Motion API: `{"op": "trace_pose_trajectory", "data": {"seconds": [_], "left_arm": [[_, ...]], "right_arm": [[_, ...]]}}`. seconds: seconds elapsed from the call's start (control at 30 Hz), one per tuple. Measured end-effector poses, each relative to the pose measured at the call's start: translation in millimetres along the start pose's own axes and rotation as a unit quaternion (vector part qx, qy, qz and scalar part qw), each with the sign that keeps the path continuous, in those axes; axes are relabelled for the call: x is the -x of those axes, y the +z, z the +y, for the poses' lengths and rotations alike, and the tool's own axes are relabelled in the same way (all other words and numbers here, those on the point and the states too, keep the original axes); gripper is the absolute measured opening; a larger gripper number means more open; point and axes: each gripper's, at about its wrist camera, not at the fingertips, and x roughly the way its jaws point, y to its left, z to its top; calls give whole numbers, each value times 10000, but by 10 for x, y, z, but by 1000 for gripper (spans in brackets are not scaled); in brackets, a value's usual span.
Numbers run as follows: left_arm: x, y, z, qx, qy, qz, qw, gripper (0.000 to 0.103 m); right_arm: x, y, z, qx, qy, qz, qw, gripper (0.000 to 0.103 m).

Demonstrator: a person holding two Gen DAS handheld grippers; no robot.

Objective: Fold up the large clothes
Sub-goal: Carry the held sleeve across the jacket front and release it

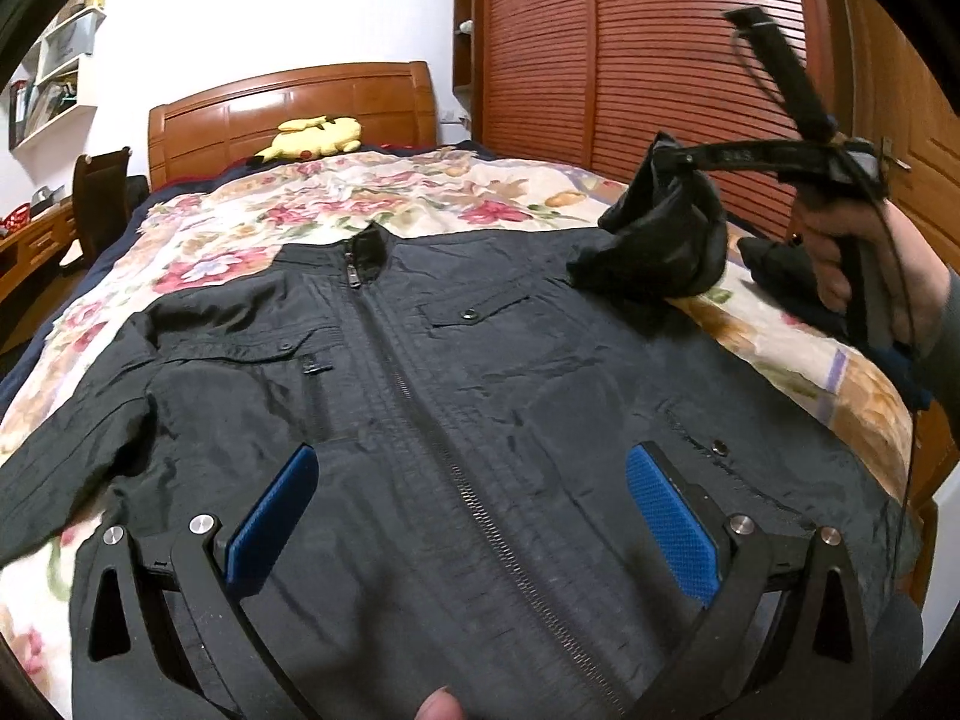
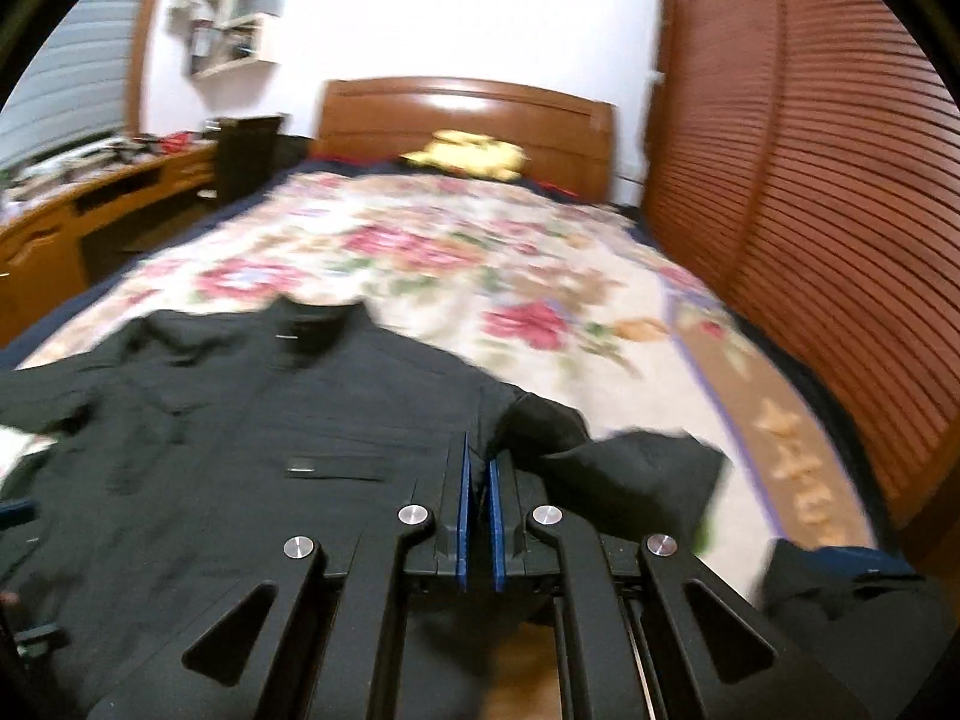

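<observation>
Black jacket (image 1: 420, 396) lies zipped and face up on the near part of the floral bedspread (image 1: 420, 192), collar to the far side. The left gripper (image 1: 474, 504) hovers over it with jaws wide apart. The right gripper (image 2: 478, 516) pinches the right sleeve (image 1: 654, 240) and holds it lifted. A yellow plush toy (image 1: 318, 135) rests far at the wooden headboard (image 1: 288, 102); a slatted wardrobe (image 1: 648, 60) stands on the right

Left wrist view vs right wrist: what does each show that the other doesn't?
Left wrist only: the open left gripper over the jacket's zipper, and the right gripper from the side, lifting a bunched sleeve. Right wrist only: its blue pads pinched on that fabric, plus the desk. Both: black jacket, floral bedspread, headboard, yellow plush.
</observation>
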Motion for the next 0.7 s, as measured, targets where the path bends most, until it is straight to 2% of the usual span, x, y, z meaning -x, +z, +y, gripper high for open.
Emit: {"op": "trace_pose_trajectory", "data": {"seconds": [0.1,0.23,0.37,0.5,0.63,0.7], "left_arm": [[48,-13,109,88,69,-14,9999,103],[82,-30,251,209,150,0,9997,103],[91,-47,322,278,184,16,9994,103],[106,-64,340,246,188,14,9995,103],[106,-73,329,190,202,16,9996,103],[112,-85,326,165,211,12,9996,103]], "right_arm": [[185,-165,242,194,488,-42,9986,5],[382,-577,483,389,920,230,9947,6],[362,-961,465,326,1075,703,9912,6],[382,-1158,325,251,970,951,9904,6],[575,-1119,162,93,920,906,9916,20],[682,-1096,118,134,849,810,9930,40]]}}
